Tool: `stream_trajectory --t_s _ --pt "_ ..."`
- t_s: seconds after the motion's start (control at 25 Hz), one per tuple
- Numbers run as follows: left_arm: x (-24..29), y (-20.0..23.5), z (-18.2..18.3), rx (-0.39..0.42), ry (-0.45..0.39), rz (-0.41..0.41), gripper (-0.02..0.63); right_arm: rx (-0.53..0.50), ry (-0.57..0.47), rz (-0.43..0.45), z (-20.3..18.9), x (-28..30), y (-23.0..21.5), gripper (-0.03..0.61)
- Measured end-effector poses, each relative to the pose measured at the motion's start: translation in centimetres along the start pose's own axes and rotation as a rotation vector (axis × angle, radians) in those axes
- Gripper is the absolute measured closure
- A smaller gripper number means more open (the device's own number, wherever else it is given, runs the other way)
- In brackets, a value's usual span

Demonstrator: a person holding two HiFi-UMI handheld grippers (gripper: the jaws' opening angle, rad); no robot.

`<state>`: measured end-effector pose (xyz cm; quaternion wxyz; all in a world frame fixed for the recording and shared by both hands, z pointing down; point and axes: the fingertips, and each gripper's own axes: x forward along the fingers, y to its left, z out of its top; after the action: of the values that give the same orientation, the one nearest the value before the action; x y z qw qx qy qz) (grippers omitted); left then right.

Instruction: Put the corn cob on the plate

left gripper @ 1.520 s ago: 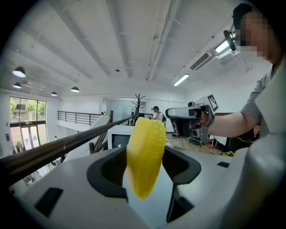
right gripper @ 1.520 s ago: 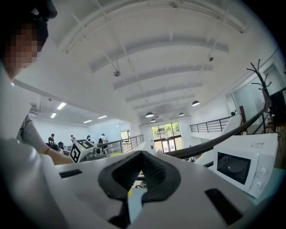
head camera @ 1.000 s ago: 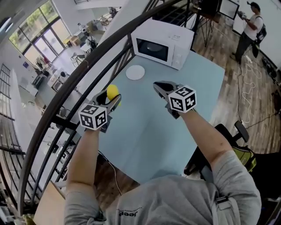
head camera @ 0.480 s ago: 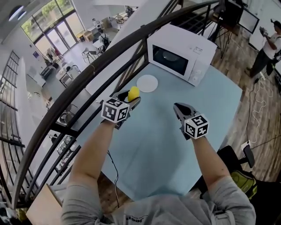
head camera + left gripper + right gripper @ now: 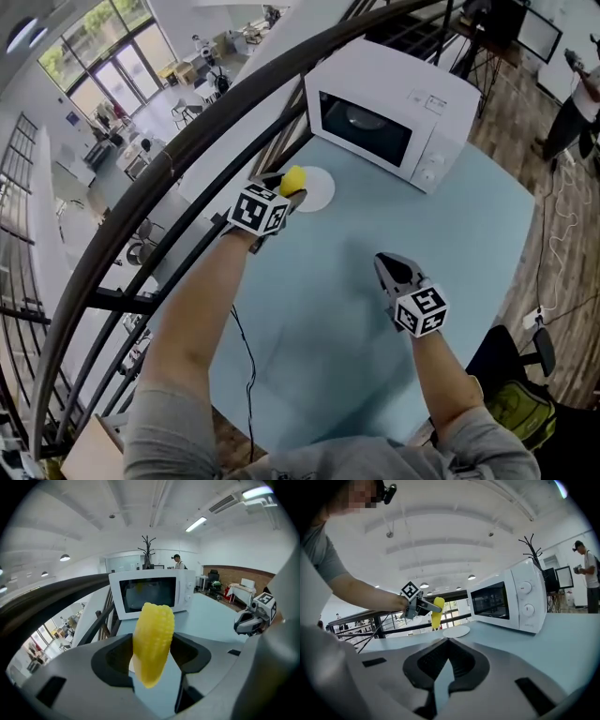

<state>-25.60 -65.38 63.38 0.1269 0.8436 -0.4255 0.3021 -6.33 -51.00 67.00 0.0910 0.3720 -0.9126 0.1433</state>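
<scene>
**Corn cob clamped in left gripper, at the plate's edge, not set down**

- Left gripper [image 5: 287, 191]: jaws stand wide with the corn cob [image 5: 292, 178] pinched between the pads. In the left gripper view the cob sits roughly upright, slightly tilted. Its top pokes above the jaws and its tapered end hangs below them.
- Cob location: upper centre-left of the head view, overlapping the left rim of the white plate [image 5: 320, 192]. The right gripper view shows the cob hanging in the air just left of the plate, clear of the counter [image 5: 328, 309]. It isn't touching the plate.
- Plate: flat on the light blue counter, near its far left edge and in front of the microwave's left corner. Nothing on it.
- Right gripper [image 5: 387, 266]: lower right of centre in the head view, well apart from the plate. Its own view shows the jaws brought together with the tips meeting and nothing between them.
- White microwave [image 5: 389, 117]: top centre, door shut, on the counter behind the plate.
- Dark railing [image 5: 187, 141] curves along the counter's left side.
- A person stands at the far upper right, on the wood floor.
</scene>
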Motion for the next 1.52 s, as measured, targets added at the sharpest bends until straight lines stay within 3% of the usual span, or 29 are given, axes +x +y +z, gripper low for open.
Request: stream_trajectory --t_s 0.48,0.72,1.0,1.12,1.24,1.36,1.52 --pt "9.6 2.2 -1.3 0.289 0.212 0.05 0.353 0.009 -0.029 0.025 -2.8 -0.1 0.0 0.561" --pt "12.0 1.4 -0.7 0.429 0.257 0.068 0.353 0.033 -0.057 0.035 -2.9 -0.6 -0.2 0.561" --pt "13.7 -0.6 -2.1 0.549 0.321 0.035 0.353 0.04 -0.065 0.041 -3.2 -1.0 -0.1 0.561" --pt "14.1 -1.0 -2.9 0.563 0.338 0.03 0.353 0.051 -0.068 0.033 -3.2 -1.3 -0.3 0.561" --pt "14.4 -0.8 -3.9 0.523 0.344 0.04 0.358 0.055 -0.068 0.034 -3.4 -1.4 -0.3 0.561" --pt "14.5 -0.2 -4.0 0.428 0.294 0.069 0.36 0.058 -0.065 0.034 -3.5 -1.5 -0.2 0.561" --pt "14.3 -0.1 -3.8 0.409 0.254 0.08 0.36 0.052 -0.068 0.04 -3.3 -1.5 0.0 0.561"
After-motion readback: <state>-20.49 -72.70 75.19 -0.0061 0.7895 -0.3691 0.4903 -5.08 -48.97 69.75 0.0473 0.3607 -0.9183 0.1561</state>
